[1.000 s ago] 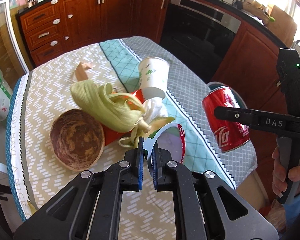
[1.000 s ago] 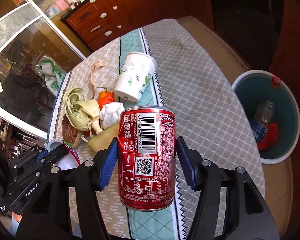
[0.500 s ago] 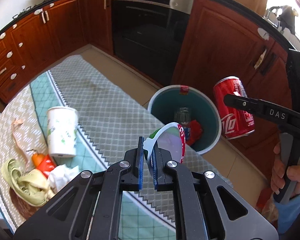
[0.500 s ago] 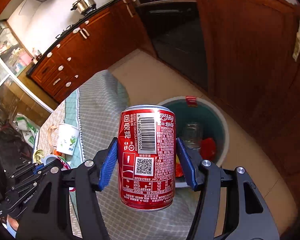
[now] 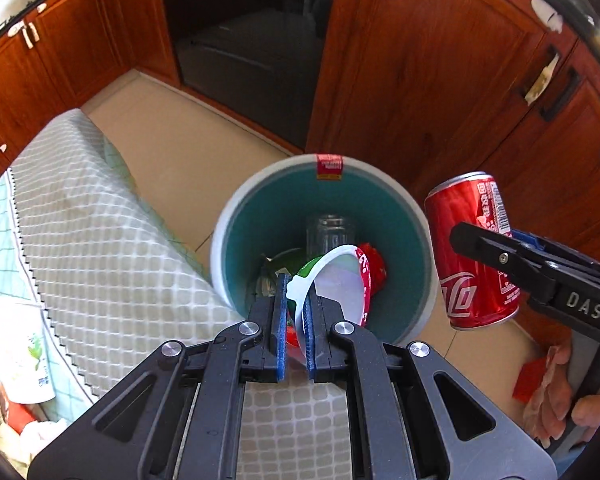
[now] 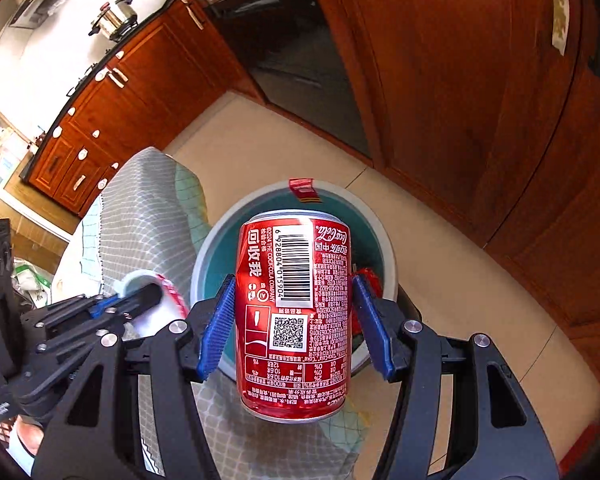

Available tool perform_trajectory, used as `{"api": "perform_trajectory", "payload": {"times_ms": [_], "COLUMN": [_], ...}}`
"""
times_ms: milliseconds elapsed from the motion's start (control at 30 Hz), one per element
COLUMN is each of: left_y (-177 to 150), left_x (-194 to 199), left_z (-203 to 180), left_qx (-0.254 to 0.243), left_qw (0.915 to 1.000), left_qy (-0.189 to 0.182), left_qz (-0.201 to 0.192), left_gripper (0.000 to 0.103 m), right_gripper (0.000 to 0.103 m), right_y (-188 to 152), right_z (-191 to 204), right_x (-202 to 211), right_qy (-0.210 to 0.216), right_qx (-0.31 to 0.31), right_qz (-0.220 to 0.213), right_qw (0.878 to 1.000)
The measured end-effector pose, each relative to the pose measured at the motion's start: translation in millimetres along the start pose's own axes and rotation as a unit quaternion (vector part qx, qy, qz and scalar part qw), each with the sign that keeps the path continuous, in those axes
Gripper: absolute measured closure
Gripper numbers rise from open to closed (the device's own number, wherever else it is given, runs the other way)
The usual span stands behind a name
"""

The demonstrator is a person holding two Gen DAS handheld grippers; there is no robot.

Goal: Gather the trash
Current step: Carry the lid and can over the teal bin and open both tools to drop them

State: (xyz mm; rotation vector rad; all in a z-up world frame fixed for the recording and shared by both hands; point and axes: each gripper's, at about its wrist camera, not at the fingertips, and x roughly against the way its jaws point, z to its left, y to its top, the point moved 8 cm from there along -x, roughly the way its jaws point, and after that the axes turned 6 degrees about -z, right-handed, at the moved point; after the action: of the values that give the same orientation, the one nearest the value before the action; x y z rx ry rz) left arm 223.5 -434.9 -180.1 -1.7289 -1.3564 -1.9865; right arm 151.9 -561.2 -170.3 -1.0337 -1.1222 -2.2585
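Over a round teal waste bin with a pale rim (image 5: 420, 216) on the kitchen floor, the left gripper (image 5: 295, 332) pinches the rim of a white plastic cup with red and green print (image 5: 340, 284) while the right gripper (image 6: 295, 320) clamps a red aluminium cola can (image 6: 293, 312) by its sides, both pieces poised above the opening. A clear glass jar (image 5: 330, 232) and red wrappers already lie inside. By the look of it the job is partway done: a white printed paper cup (image 5: 15, 356) and scraps remain on the checked tablecloth (image 5: 99, 232).
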Motion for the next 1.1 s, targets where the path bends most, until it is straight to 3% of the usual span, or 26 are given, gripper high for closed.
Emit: {"api": "perform_trajectory", "payload": {"times_ms": [200, 233, 300, 333, 600, 767, 1033, 1067, 1100], "left_y": [-5, -5, -4, -4, -5, -7, -13, -14, -16], "left_x": [-27, -29, -31, -31, -11, 3, 19, 20, 20], "left_z": [-6, -5, -5, -4, -2, 3, 14, 15, 16], "left_qx": [-0.009, -0.011, -0.016, -0.019, -0.024, -0.016, 0.007, 0.011, 0.015], "left_qw": [0.9994, 0.9993, 0.9991, 0.9991, 0.9989, 0.9991, 0.9994, 0.9994, 0.9993], "left_qy": [0.002, 0.007, 0.016, 0.025, 0.038, 0.039, 0.032, 0.031, 0.031], "left_qz": [0.033, 0.036, 0.035, 0.027, 0.007, -0.006, -0.013, -0.013, -0.013], "left_gripper": [0.093, 0.088, 0.064, 0.047, 0.027, 0.005, 0.004, 0.004, 0.004], "right_gripper": [0.047, 0.047, 0.047, 0.047, 0.047, 0.047, 0.047, 0.042, 0.026], "right_y": [-3, -4, -5, -6, -9, -12, -15, -15, -15], "right_z": [-6, -7, -7, -6, -2, 0, 18, 20, 21], "right_x": [-14, -15, -18, -19, -20, -23, -27, -28, -28], "right_qy": [0.001, 0.002, 0.004, 0.004, 0.005, 0.005, 0.018, 0.016, 0.013], "right_qx": [-0.003, -0.004, -0.004, -0.004, -0.002, 0.0, 0.014, 0.016, 0.016], "right_qz": [0.015, 0.016, 0.018, 0.019, 0.022, 0.027, 0.04, 0.043, 0.044], "right_qw": [1.0, 1.0, 1.0, 1.0, 1.0, 1.0, 0.999, 0.999, 0.999]}}
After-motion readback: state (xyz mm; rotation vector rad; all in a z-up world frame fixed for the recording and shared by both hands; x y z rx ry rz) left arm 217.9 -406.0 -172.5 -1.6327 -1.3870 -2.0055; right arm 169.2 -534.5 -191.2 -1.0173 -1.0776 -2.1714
